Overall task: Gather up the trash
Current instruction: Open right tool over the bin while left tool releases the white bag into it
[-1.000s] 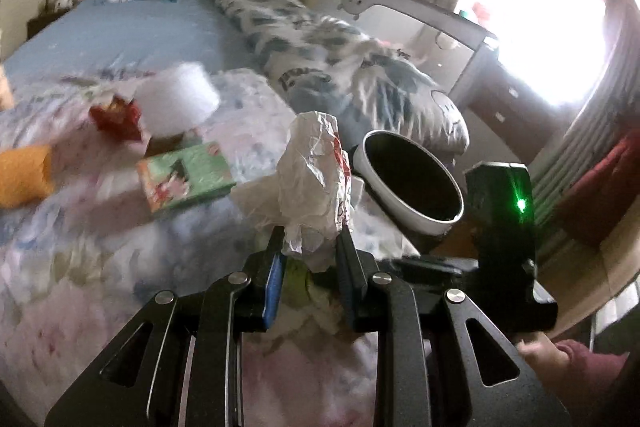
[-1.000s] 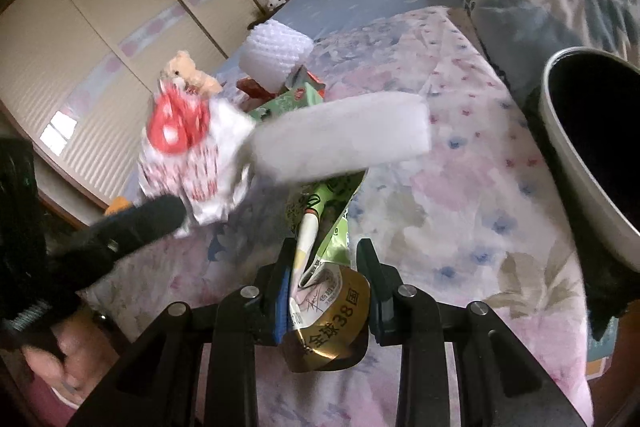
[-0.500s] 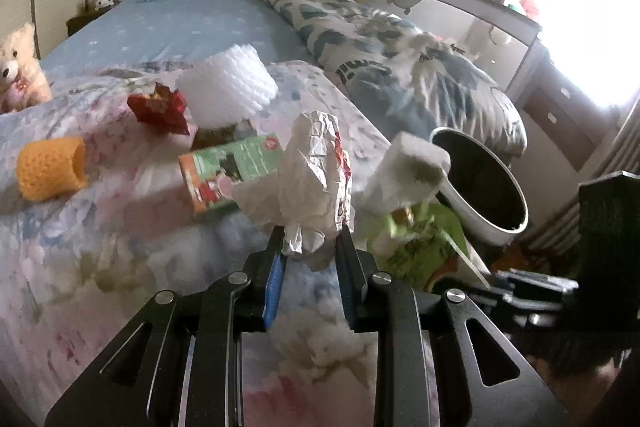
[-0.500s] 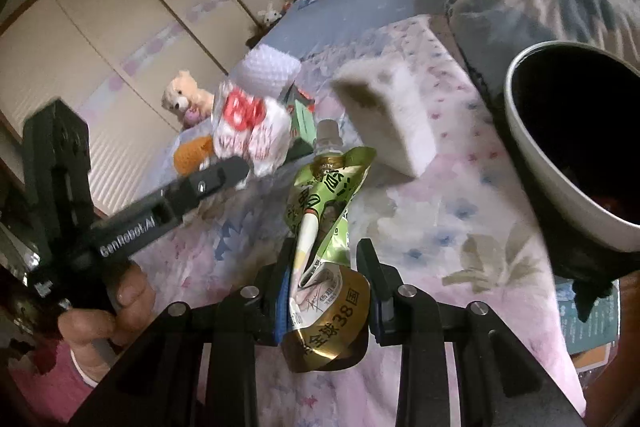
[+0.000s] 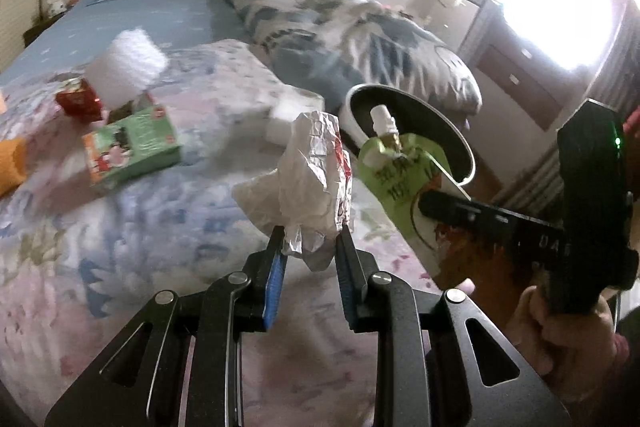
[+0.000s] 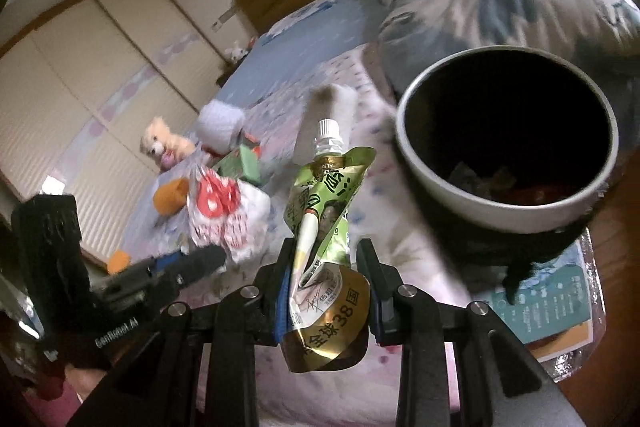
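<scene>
Pouch nearer bin | left tongs grip wrapper

The wrapper in the left gripper is crinkled white with red print. The pouch in the right gripper is light green with a white cap and a gold bottom. Both grippers are black with blue pads. The bin has a white rim and a black inside. The bed cover is pale with pink and blue flowers; the far sheet is plain light blue. The box is green, the foam sleeve white, the teddy bear tan.
</scene>
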The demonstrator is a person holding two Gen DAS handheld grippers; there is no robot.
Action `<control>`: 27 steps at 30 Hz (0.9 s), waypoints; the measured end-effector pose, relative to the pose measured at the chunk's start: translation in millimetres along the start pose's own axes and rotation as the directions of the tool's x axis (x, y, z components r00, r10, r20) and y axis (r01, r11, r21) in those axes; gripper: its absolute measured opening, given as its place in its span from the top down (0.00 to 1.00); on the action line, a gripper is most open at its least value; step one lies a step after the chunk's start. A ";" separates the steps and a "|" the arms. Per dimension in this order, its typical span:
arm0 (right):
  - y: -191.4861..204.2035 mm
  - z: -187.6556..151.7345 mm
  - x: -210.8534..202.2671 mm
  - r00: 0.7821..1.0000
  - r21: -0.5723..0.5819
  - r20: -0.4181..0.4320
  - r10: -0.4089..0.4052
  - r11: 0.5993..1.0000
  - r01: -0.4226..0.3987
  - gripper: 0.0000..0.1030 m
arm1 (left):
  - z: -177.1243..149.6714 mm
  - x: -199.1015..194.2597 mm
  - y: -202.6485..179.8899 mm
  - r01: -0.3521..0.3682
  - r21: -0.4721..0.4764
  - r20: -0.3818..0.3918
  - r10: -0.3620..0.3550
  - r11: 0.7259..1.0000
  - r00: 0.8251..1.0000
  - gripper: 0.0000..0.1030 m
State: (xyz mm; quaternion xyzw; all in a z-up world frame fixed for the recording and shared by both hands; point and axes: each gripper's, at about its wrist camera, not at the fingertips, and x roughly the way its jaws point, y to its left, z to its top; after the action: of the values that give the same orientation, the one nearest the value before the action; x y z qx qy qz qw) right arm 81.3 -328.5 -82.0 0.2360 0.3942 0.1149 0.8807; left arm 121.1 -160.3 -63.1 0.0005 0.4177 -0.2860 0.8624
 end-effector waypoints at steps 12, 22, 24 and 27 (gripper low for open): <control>-46.4 13.1 -34.7 0.994 0.071 0.074 -0.082 0.994 0.077 0.70 | 19.6 22.1 -37.4 0.033 0.065 -0.028 -0.031 0.997 0.999 0.78; -73.4 33.5 -45.6 0.985 0.110 0.111 -0.136 0.986 0.123 0.70 | 45.2 45.6 -67.2 0.051 0.107 -0.045 -0.047 0.993 0.998 0.78; -77.5 38.0 -46.4 0.982 0.115 0.115 -0.147 0.984 0.133 0.70 | 50.1 50.5 -73.2 0.057 0.115 -0.047 -0.052 0.992 0.998 0.78; -85.7 44.5 -46.3 0.979 0.123 0.120 -0.166 0.981 0.151 0.70 | 58.3 58.9 -80.1 0.062 0.118 -0.054 -0.056 0.991 0.997 0.78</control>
State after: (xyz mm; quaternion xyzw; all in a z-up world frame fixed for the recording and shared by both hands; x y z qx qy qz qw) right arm 85.4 -434.9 -70.0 0.2606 0.3597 0.0062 0.8959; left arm 152.3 -270.3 -48.5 0.0471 0.4214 -0.3358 0.8411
